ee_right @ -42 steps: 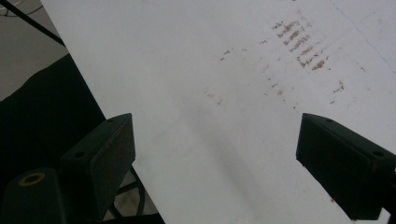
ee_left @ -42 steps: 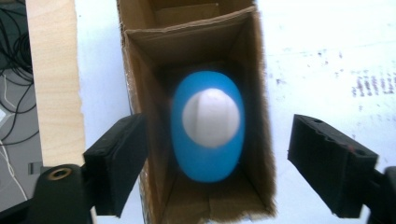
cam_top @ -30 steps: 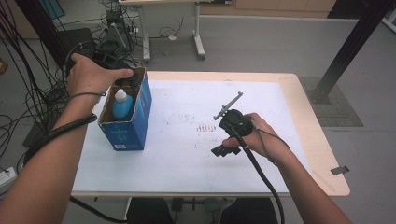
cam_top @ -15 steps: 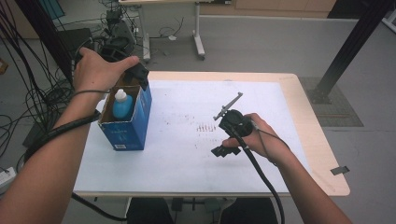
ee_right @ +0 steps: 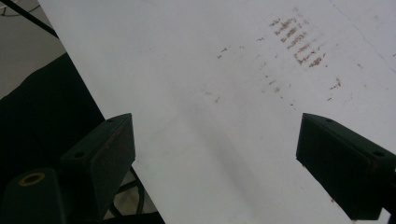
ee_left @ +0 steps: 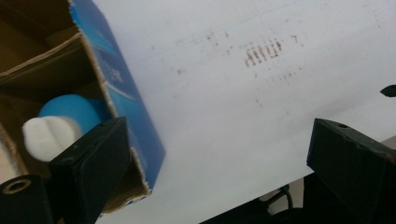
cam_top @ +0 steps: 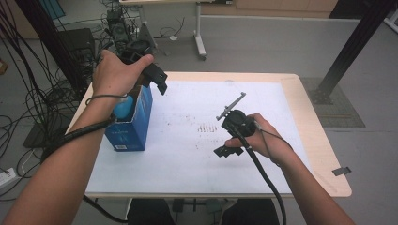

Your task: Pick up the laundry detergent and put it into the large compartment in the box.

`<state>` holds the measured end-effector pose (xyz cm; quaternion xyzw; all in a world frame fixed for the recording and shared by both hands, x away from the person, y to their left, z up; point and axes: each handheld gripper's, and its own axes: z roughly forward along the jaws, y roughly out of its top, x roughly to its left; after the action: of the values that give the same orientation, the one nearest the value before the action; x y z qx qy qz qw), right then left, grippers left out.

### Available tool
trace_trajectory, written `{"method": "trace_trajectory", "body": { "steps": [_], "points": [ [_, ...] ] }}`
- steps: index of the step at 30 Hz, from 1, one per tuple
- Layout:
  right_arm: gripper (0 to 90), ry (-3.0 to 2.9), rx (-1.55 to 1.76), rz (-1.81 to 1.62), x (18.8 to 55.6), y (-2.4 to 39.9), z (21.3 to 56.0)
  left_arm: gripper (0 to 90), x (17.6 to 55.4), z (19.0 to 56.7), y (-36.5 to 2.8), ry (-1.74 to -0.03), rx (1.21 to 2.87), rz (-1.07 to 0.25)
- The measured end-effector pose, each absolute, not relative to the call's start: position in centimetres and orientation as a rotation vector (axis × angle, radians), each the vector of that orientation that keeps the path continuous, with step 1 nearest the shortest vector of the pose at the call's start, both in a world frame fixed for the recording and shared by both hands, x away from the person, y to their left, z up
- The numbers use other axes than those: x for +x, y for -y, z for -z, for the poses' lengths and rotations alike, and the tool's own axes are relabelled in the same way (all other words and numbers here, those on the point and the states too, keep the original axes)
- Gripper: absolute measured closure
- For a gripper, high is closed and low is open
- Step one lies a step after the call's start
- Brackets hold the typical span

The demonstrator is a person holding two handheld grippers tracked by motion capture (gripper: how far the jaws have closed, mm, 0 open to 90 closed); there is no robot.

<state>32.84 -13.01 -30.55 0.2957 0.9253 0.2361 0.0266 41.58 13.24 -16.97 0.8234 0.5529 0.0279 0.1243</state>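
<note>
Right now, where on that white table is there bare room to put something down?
Most of the white sheet lies bare: the stretch between the open blue cardboard box and the right gripper, and the far right part toward the wooden table edge. It is crowded at the far left corner, where the left gripper hangs open over the box with its blue white-capped bottle.

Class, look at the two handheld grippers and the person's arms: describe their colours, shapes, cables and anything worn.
Both the left gripper and the right gripper are black, each with two blocky, flat-faced jaws showing small screw holes. A thick black cable trails from the right gripper along the forearm; a black cable runs along the left forearm too. The right gripper carries a thin grey bracket. Both forearms are bare, without sleeves.
</note>
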Motion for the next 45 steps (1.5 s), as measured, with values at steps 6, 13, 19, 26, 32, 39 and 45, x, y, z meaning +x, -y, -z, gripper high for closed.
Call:
{"method": "trace_trajectory", "body": {
  "steps": [6,13,19,26,32,39,45],
  "points": [
    [11.2,-2.858,0.916,-0.726,32.9,13.1,30.5,6.5,41.7,18.1,-11.6,-1.56,2.419,-0.023],
    [11.2,-2.859,0.926,-0.728,32.9,13.1,30.5,6.5,42.0,20.1,-9.9,-1.527,2.432,0.022],
    [11.2,-2.858,0.928,-0.725,32.8,13.2,30.5,6.6,42.0,22.2,-8.7,-1.509,2.454,0.049],
    [11.2,-2.854,0.939,-0.727,32.7,13.2,30.4,6.6,41.7,24.4,-7.7,-1.502,2.48,0.079],
    [11.2,-2.855,0.93,-0.729,32.7,13.2,30.2,6.6,41.5,26.2,-7.2,-1.501,2.486,0.105],
    [11.2,-2.855,0.92,-0.73,32.6,13.0,30.2,6.6,41.2,28.3,-6.8,-1.496,2.484,0.13],
    [11.2,-2.862,0.917,-0.724,32.6,12.8,30.4,6.6,41.1,29.5,-6.6,-1.5,2.482,0.148]
  ]
}}
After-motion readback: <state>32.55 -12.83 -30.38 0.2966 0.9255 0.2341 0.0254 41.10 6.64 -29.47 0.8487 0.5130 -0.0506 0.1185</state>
